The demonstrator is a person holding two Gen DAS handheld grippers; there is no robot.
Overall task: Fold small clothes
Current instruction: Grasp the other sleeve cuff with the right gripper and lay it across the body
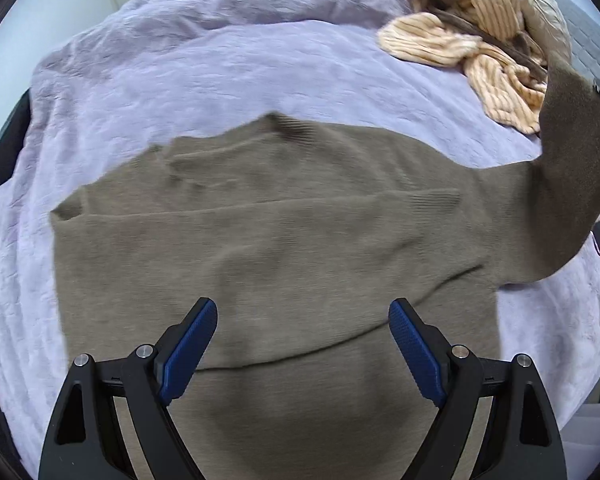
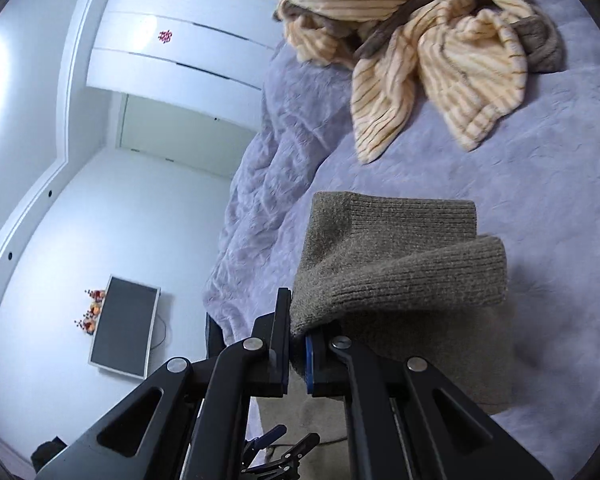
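One brown sweater (image 1: 276, 248) lies flat on the bed (image 1: 228, 76). We find the right tongs (image 2: 298, 354) pinching its raised sleeve cuff (image 2: 396, 264); carry it squarely across the body. Left tongs (image 1: 303, 344) hover spread, empty.

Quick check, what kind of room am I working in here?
Most likely a bedroom: the brown sweater lies on a lavender bedspread, with white wardrobe doors and a wall-mounted TV beyond.

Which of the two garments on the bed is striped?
The cream garment crumpled at the far end is striped; the brown sweater, held by the right tool, is plain.
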